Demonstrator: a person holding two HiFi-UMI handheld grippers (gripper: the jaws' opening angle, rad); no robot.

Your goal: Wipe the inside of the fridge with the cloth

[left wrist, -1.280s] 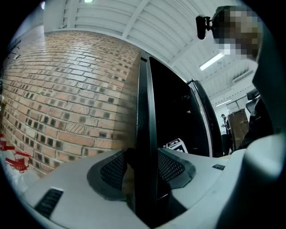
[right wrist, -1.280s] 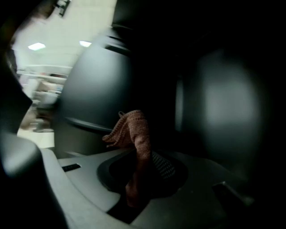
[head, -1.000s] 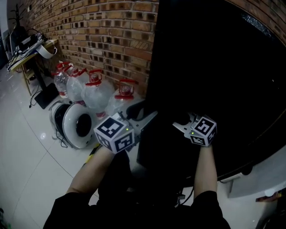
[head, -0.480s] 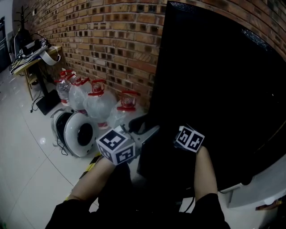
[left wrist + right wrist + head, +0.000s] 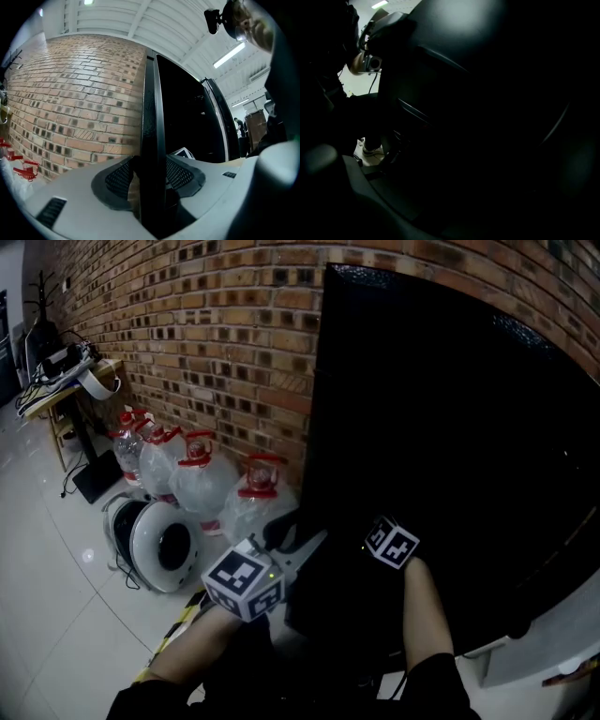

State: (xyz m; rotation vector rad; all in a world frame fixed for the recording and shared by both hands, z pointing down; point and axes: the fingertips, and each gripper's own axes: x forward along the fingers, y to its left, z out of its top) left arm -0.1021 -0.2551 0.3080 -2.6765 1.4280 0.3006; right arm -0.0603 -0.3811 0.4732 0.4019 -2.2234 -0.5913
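Note:
A tall black fridge (image 5: pixel 450 427) stands against the brick wall. My left gripper (image 5: pixel 295 540) reaches its left edge, and in the left gripper view the black door edge (image 5: pixel 150 117) runs up between the two pads (image 5: pixel 117 178) of that gripper (image 5: pixel 150 176), which close on it. My right gripper (image 5: pixel 380 532) is held low against the fridge's dark front, its marker cube (image 5: pixel 391 543) facing up and its jaws lost in the dark. The right gripper view shows only dim black surfaces (image 5: pixel 487 93). No cloth shows in any view.
Several big water jugs with red caps (image 5: pixel 202 479) and a round white device (image 5: pixel 159 531) stand on the tiled floor left of the fridge. A small table with cables (image 5: pixel 66 362) is at the far left. Yellow-black tape (image 5: pixel 183 620) marks the floor near my left arm.
My right gripper has dropped lower and rolled, its cube now closer to the fridge's front. The left gripper has stayed on the door edge.

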